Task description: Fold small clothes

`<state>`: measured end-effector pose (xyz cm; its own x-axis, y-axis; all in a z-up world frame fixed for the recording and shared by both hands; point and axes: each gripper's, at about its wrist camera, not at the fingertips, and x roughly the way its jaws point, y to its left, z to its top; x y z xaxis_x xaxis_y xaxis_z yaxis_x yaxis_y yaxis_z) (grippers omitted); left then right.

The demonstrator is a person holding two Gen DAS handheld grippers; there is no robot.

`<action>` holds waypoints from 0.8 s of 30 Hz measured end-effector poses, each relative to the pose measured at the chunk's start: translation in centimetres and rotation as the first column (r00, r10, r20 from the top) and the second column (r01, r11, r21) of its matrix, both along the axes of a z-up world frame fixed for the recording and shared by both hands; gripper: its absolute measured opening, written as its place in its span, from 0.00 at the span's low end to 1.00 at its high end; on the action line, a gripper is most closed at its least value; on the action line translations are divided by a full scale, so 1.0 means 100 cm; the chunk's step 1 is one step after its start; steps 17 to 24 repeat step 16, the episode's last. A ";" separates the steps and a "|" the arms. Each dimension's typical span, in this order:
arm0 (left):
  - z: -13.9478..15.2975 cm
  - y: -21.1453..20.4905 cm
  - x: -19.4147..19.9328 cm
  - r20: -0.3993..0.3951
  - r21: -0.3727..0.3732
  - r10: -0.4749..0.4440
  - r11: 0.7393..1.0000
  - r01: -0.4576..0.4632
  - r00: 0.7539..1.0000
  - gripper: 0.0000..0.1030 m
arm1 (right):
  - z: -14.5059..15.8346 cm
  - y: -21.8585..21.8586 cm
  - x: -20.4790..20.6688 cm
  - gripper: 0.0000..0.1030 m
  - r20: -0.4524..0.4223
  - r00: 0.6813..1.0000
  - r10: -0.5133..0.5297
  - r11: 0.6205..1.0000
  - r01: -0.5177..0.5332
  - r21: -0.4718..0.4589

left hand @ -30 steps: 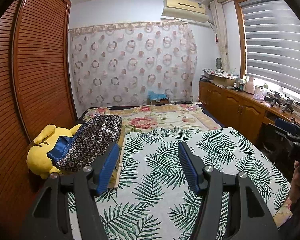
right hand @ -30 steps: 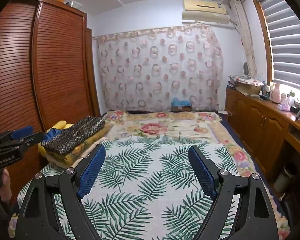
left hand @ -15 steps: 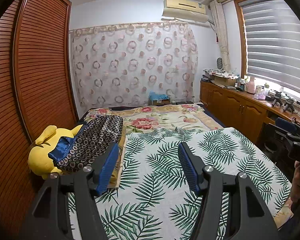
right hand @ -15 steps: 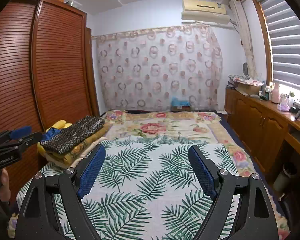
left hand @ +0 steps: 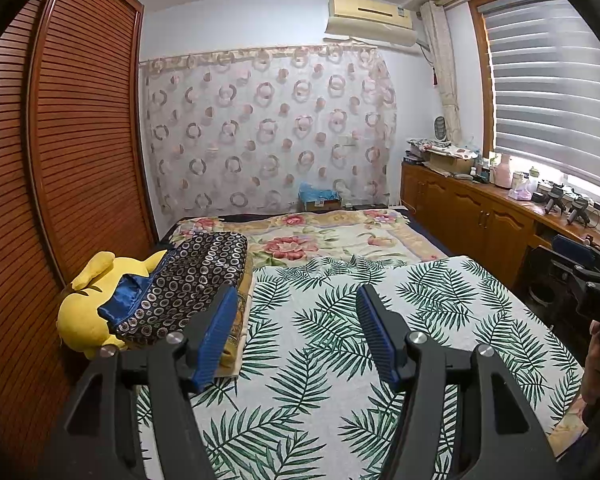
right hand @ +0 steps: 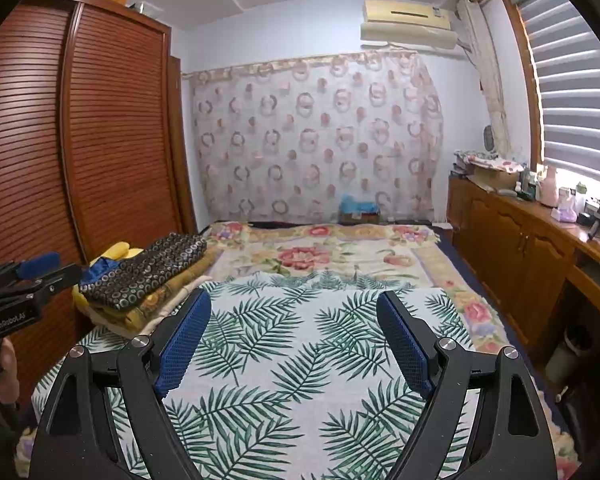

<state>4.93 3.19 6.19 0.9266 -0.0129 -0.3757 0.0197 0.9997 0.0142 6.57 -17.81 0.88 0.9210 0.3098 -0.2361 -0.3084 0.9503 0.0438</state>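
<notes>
A palm-leaf print cloth point(left hand: 340, 344) lies spread flat on the bed; it also shows in the right wrist view point(right hand: 300, 356). My left gripper point(left hand: 296, 300) is open and empty, held above the cloth. My right gripper point(right hand: 294, 304) is open and empty, also above the cloth. A folded stack topped by a dark ring-patterned garment point(left hand: 188, 284) sits on the bed's left side; it also shows in the right wrist view point(right hand: 152, 264). The left gripper's body point(right hand: 16, 292) shows at the left edge of the right wrist view. The right gripper's body point(left hand: 596, 280) shows at the right edge of the left wrist view.
A yellow plush toy point(left hand: 88, 308) lies beside the stack by the brown louvered wardrobe point(left hand: 60, 160). A floral blanket point(left hand: 312, 240) covers the far half of the bed. Wooden cabinets point(left hand: 480, 216) with clutter run along the right wall under the window.
Both grippers stay open; the views have shifted only very slightly.
</notes>
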 end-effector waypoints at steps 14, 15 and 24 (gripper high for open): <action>0.000 0.000 -0.001 0.002 0.000 0.001 1.000 -0.001 1.000 0.59 | 0.000 -0.003 0.000 0.84 0.000 1.000 -0.001 1.000 0.001 0.000; 0.000 0.000 -0.001 0.002 0.000 0.000 1.000 0.000 1.000 0.59 | 0.001 -0.001 0.000 0.84 0.000 1.000 -0.002 1.000 0.002 0.000; 0.000 0.000 -0.001 0.001 0.000 0.000 1.000 0.000 1.000 0.59 | 0.000 -0.004 0.000 0.84 0.000 1.000 -0.002 1.000 0.002 -0.001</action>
